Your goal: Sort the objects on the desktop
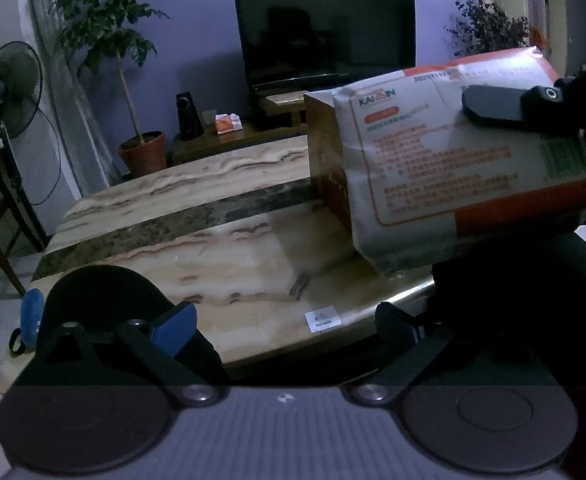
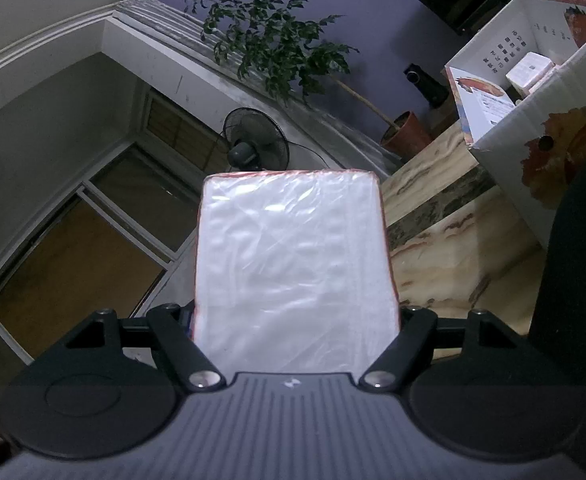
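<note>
My right gripper [image 2: 297, 320] has its jaws spread wide and clamped across a pack of tissues [image 2: 293, 256], one finger on each broad face, and the pack juts straight out ahead of me, clear of the table [image 2: 445, 248]. From my left camera the same pack [image 1: 465, 168] hangs at about two o'clock, lifted off the stone top. My left gripper [image 1: 289, 324] stands wide with nothing between its fingers, low over the near edge of the table.

The step, as I judge it, is to carry the pack to the cardboard box [image 2: 565, 128], which sits at about two o'clock from my right gripper and already holds a few small boxes. To do it well I hold the squeeze steady, since the wrapper is slick and the pack soft. I should bring the pack over the box rim before lowering, line its long side up with the opening, and let go only once it is well inside. The left gripper should stay clear of the path.
</note>
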`<state>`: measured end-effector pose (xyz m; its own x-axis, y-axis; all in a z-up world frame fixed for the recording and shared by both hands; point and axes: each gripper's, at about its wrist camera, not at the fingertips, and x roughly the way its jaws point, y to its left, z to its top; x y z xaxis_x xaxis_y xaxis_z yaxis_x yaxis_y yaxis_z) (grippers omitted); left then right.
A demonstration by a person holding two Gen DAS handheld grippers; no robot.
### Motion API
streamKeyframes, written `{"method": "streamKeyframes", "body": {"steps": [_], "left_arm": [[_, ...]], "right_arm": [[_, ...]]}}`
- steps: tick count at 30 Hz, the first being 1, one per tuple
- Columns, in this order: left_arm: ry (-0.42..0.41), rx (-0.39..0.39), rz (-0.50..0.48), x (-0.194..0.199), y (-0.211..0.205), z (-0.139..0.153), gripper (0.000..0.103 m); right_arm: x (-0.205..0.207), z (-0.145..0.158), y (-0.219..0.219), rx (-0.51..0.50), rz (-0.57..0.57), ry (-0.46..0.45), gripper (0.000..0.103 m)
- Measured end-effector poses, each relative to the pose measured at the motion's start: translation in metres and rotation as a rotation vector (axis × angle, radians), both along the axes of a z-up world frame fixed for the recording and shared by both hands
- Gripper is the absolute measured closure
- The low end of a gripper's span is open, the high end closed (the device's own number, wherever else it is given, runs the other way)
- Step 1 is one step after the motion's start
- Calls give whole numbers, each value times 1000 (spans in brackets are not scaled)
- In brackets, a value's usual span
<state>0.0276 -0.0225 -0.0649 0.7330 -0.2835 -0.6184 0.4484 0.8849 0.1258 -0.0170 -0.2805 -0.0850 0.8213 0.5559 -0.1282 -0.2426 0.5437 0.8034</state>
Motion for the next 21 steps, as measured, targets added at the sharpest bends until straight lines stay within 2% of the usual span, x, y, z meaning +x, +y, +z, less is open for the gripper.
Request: {"method": "streamKeyframes", "body": {"steps": [21], "left_arm": [[4,9,1,0,1,-1,7]], "right_arm": [[1,-2,-5,7,-19,7,25]]}}
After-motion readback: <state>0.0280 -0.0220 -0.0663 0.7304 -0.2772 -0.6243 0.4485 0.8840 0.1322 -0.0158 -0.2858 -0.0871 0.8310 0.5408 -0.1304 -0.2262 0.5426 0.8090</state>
